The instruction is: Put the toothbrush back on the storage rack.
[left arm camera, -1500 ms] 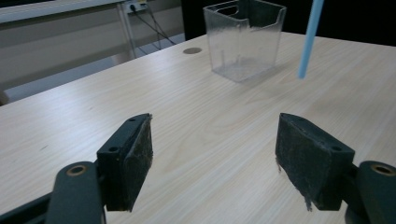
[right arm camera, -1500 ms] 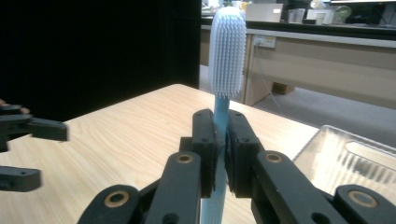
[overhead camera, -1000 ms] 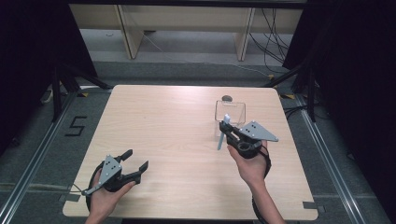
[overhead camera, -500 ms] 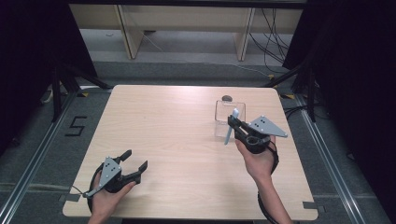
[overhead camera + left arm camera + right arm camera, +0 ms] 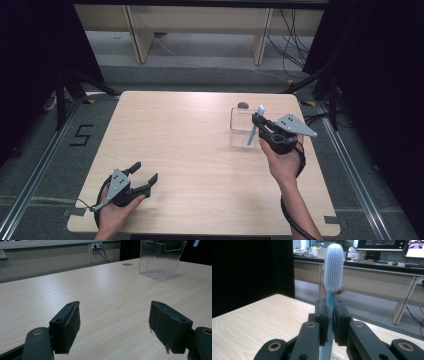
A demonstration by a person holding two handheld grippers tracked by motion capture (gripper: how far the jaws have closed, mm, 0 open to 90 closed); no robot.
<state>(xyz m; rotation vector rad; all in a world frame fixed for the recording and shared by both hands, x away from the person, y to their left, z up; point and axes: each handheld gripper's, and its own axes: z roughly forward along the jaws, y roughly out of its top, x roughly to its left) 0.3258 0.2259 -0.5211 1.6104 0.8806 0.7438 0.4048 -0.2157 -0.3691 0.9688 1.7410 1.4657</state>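
From above, my right gripper clamps a pale blue toothbrush over the clear holder. My left gripper gapes wide above bare table. Right gripper view: bristled head upright, handle pinched between pads.

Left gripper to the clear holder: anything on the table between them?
No. Between the open left gripper and the clear holder, the left gripper view shows bare wooden table.

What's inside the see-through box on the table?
The clear box looks empty; its ribbed walls blur the bottom, so something tiny could hide there. In the high view, the blue toothbrush, held by the right gripper, crosses in front of the box and covers part of it.
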